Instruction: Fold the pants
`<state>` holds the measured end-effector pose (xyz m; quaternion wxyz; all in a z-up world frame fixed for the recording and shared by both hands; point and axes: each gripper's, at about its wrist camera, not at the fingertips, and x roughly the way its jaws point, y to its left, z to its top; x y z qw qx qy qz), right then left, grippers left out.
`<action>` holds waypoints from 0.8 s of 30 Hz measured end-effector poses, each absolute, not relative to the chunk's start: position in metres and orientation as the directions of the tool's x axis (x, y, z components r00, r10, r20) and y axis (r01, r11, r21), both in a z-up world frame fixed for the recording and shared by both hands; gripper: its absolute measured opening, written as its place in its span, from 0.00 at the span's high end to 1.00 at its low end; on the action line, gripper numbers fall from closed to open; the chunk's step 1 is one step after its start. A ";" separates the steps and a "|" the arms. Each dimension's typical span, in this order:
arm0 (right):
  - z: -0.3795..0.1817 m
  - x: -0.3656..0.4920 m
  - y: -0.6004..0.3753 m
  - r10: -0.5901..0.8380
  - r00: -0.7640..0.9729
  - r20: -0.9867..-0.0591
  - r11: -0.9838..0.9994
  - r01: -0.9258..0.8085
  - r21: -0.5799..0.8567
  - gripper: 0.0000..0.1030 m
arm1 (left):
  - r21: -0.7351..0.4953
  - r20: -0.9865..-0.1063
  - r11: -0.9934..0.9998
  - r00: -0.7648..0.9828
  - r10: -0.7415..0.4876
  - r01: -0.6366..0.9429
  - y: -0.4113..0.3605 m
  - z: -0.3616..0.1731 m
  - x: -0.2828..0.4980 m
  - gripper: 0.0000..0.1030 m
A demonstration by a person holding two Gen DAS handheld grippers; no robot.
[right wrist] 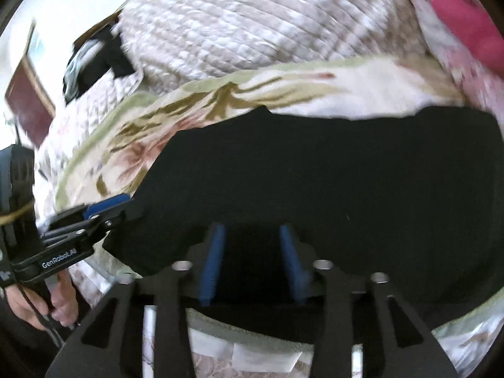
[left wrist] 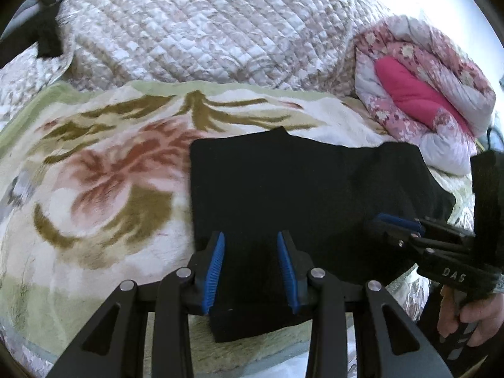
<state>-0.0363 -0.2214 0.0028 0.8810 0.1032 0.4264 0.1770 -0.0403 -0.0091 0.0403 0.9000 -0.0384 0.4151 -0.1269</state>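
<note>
The black pants [left wrist: 299, 182] lie folded into a broad flat shape on a floral blanket [left wrist: 110, 163]; the right wrist view shows them too [right wrist: 315, 163]. My left gripper [left wrist: 252, 261] hovers over their near left corner. Its blue pads stand apart, dark cloth shows between them, and neither pad visibly presses on it. From the other side, the left gripper [right wrist: 123, 208] sits at the pants' left edge. My right gripper [right wrist: 252, 258] is over the near edge of the pants, open, with cloth below the gap. It also shows side-on at the pants' right end [left wrist: 387, 226].
A quilted beige bedspread [left wrist: 189, 25] covers the bed behind the blanket. A rolled pink floral duvet [left wrist: 425, 94] lies at the back right. A dark object [left wrist: 47, 37] sits at the far left. A person's hand [left wrist: 472, 318] holds the right gripper's handle.
</note>
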 end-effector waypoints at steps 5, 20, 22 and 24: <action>0.002 -0.034 -0.227 0.441 0.575 -0.689 0.892 -0.196 0.408 0.57 | -0.207 -0.743 0.959 0.608 -0.281 0.191 -0.004 0.036 -0.046 0.64; 0.007 -0.030 -0.233 0.452 0.593 -0.666 0.878 -0.166 0.449 0.95 | -0.189 -0.747 0.955 0.598 -0.290 0.228 -0.015 0.033 -0.052 0.64; -0.001 -0.025 -0.231 0.431 0.560 -0.707 0.892 -0.148 0.427 0.95 | -0.190 -0.748 0.954 0.596 -0.294 0.232 -0.015 0.032 -0.054 0.64; -0.009 -0.024 -0.235 0.451 0.543 -0.708 0.879 -0.136 0.456 0.95 | -0.181 -0.753 0.955 0.592 -0.287 0.234 -0.016 0.030 -0.056 0.64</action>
